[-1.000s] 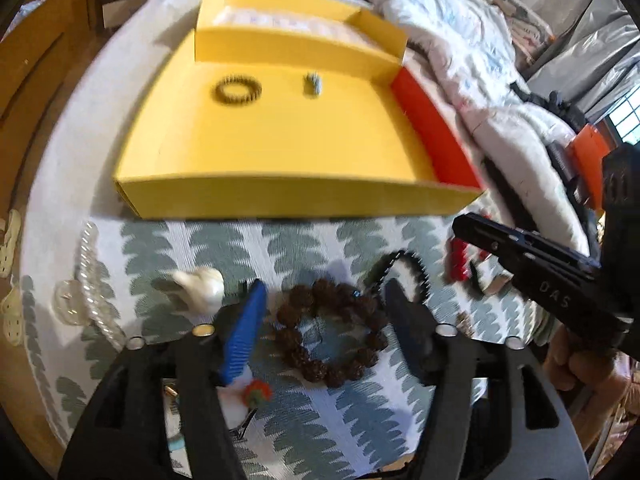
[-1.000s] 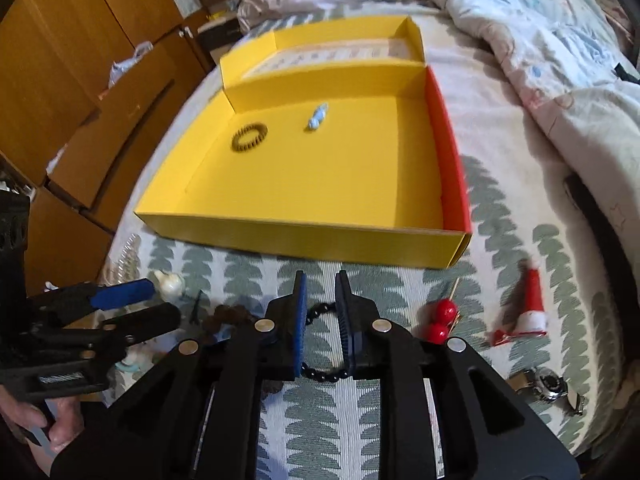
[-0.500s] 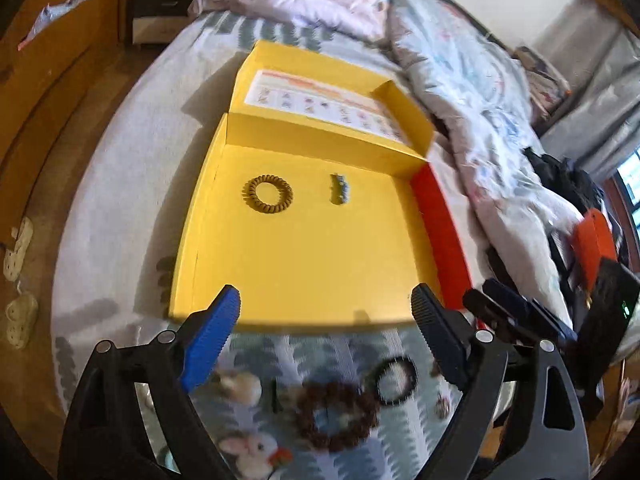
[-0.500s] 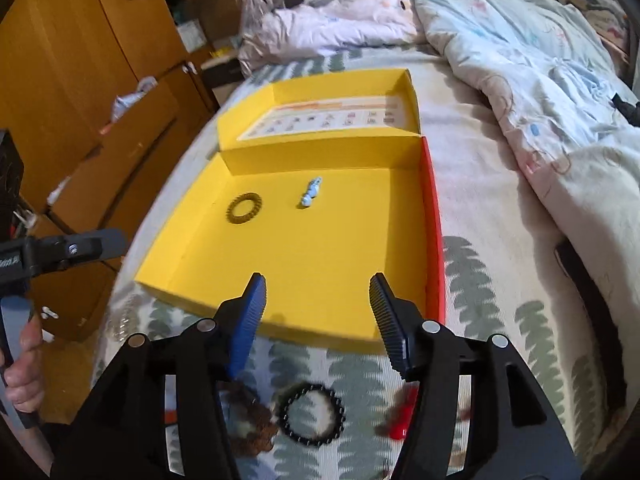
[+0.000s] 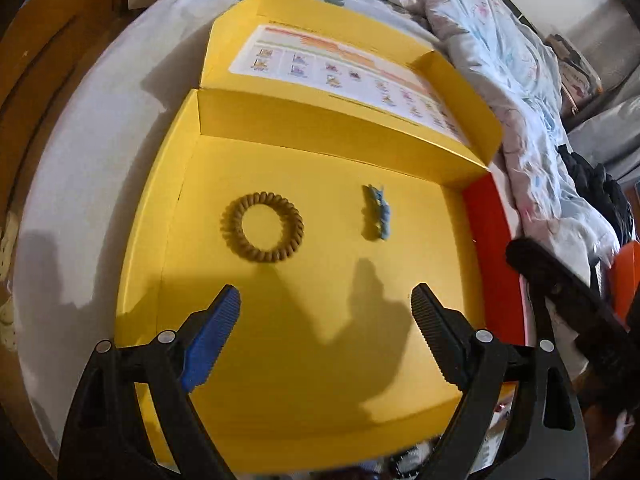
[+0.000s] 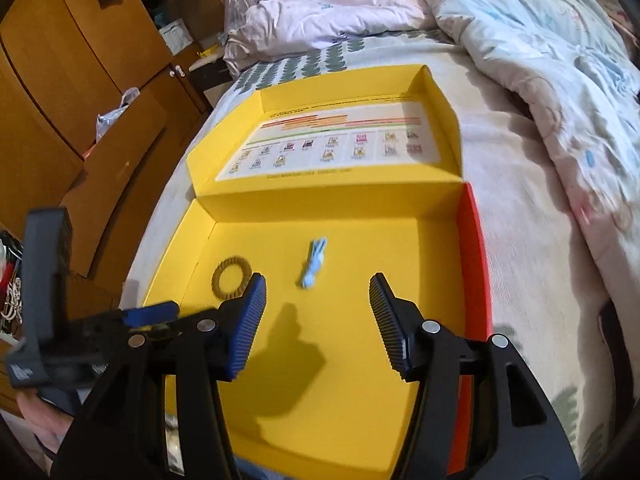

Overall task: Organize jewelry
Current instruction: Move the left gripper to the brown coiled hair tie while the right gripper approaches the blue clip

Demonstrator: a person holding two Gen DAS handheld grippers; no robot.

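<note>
An open yellow box [image 5: 340, 124] lies on the bed, and both grippers hang over its floor. On that floor rest a brown spiral hair tie [image 5: 262, 227] [image 6: 232, 275] and a small light-blue piece [image 5: 378, 213] [image 6: 314, 264]. My left gripper [image 5: 324, 292] is open and empty, just short of the hair tie. My right gripper [image 6: 318, 280] is open too, with nothing between its fingers, a little short of the blue piece. Each gripper shows at the edge of the other's view: the right gripper [image 5: 560, 280] and the left gripper [image 6: 152, 312]. Their shadows fall on the box floor.
The box's right wall [image 6: 474, 264] is red, and its lid [image 6: 340, 140] with a printed sheet lies open behind. A rumpled duvet [image 6: 560, 80] fills the bed's right side. Wooden cupboards [image 6: 60, 80] stand at the left. A hand [image 6: 36, 420] holds the left gripper.
Both grippers have moved forward from the loose bracelets on the bedspread to above the box floor. Their jaws stand wider. The bracelets have dropped out of view.
</note>
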